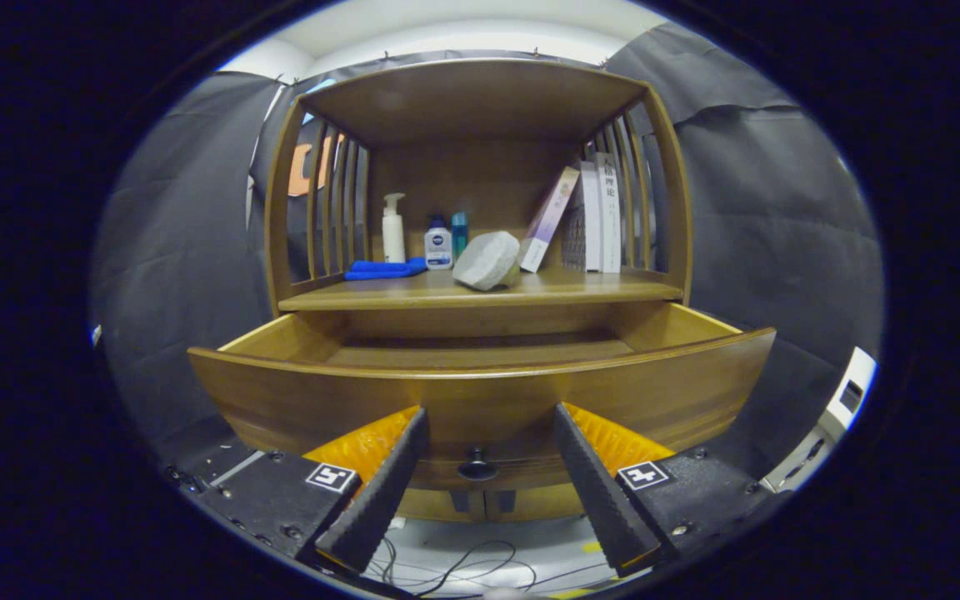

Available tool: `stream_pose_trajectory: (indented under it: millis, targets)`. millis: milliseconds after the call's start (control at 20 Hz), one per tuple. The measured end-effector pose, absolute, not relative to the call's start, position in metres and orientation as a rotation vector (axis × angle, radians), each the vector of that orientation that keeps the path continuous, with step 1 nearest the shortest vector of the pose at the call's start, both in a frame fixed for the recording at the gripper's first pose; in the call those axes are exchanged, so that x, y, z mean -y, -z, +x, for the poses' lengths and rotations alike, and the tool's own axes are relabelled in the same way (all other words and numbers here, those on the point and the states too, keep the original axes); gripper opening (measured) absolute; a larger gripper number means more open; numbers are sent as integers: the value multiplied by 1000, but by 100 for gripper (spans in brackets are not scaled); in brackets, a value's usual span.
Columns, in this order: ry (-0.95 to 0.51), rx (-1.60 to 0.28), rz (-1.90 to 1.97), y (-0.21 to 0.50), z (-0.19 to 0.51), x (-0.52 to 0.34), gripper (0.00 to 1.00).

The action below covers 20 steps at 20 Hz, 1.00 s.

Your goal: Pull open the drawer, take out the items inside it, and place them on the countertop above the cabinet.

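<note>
Drawer pulled out, front facing tool; what shows of its inside looks bare, so likely emptied. Tool fingers spread wide, holding nothing, knob between them, untouched. Grey lump, bottles, blue cloth sit on counter above, near books.

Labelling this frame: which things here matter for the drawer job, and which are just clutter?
Job:
- drawer, pulled open
- its knob, between the open fingers
- gripper, holding nothing
- countertop

Clutter:
- pump bottle
- white bottle
- blue cloth
- grey faceted object
- books
</note>
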State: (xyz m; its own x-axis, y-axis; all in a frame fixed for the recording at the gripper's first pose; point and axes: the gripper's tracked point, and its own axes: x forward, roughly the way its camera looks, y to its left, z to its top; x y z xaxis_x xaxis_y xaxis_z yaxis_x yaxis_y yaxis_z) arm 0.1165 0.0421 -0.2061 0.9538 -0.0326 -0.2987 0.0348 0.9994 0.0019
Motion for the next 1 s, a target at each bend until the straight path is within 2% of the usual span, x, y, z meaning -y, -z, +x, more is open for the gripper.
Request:
stream_pose_trajectory:
  millis: [650, 1000]
  targets:
    - [48, -316, 26, 214, 240, -42, 99]
    - [68, -328, 20, 213, 240, -34, 99]
